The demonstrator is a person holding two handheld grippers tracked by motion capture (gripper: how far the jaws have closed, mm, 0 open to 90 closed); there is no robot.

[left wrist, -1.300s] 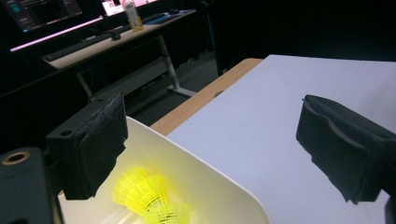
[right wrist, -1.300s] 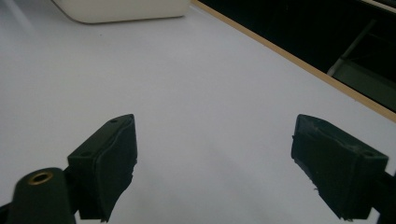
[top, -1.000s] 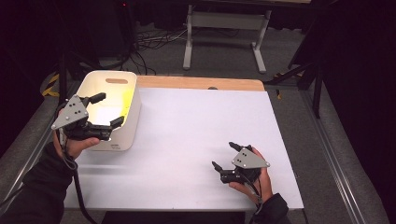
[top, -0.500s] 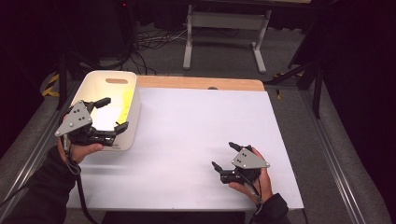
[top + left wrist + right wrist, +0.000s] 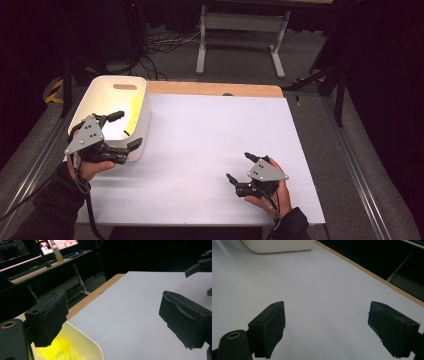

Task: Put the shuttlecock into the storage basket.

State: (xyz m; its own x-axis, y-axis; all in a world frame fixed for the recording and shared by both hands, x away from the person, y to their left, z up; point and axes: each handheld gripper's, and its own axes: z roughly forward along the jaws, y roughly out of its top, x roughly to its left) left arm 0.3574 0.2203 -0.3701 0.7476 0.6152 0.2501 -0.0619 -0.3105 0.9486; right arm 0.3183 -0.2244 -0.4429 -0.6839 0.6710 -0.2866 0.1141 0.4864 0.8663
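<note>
White tabletop (image 5: 210, 150) is bordered by a wooden edge at the far side. Yellow shuttlecocks (image 5: 60, 352) are seen inside the white bin (image 5: 142, 105), beside the left gripper (image 5: 125, 132), held wide open. The right gripper (image 5: 239, 167) is likewise spread, empty. No writing can be read.

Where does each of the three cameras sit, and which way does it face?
High view: overhead, facing down on the white table; both hands and claws.
Left gripper view: on the left claw, above the white plastic bin; open jaws.
Right gripper view: on the right claw, low over the table; open jaws.
Shared: bin, table.
</note>
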